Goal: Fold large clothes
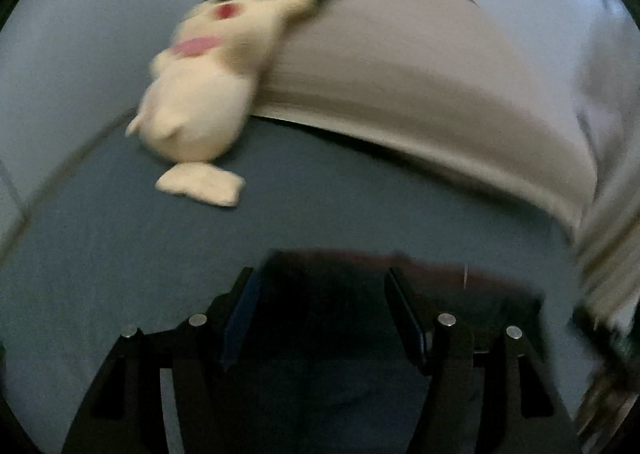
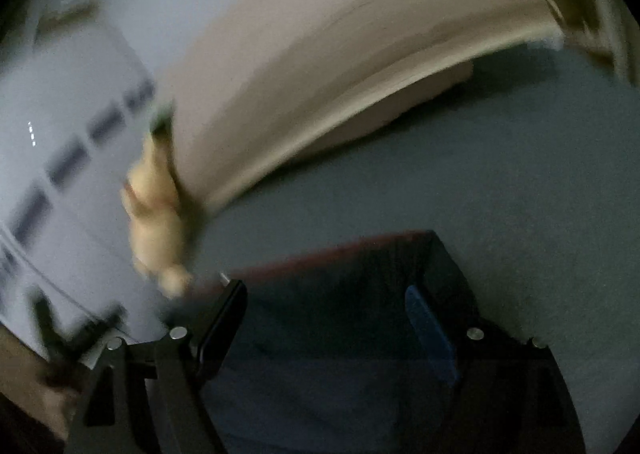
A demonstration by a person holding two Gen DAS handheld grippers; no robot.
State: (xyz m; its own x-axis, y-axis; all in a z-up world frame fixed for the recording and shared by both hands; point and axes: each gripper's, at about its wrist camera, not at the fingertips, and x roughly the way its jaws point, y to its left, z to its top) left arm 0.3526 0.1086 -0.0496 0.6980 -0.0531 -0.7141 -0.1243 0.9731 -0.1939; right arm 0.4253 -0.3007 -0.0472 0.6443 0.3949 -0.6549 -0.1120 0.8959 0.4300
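Note:
Both views are blurred by motion. A dark garment (image 1: 328, 294) with a reddish upper edge lies on a blue-grey bed surface (image 1: 320, 182), right under my left gripper (image 1: 320, 302). The left jaws stand wide apart with the dark cloth between them, and nothing is pinched. In the right wrist view the same dark garment (image 2: 340, 282) spreads under my right gripper (image 2: 324, 314). Its jaws also stand wide apart over the cloth, with blue pads (image 2: 432, 338) showing.
A cream plush rabbit (image 1: 200, 94) leans against a beige headboard or pillow (image 1: 400, 66) at the far side of the bed; it also shows in the right wrist view (image 2: 154, 214). A small cream cloth piece (image 1: 200, 184) lies near it. Pale walls stand behind.

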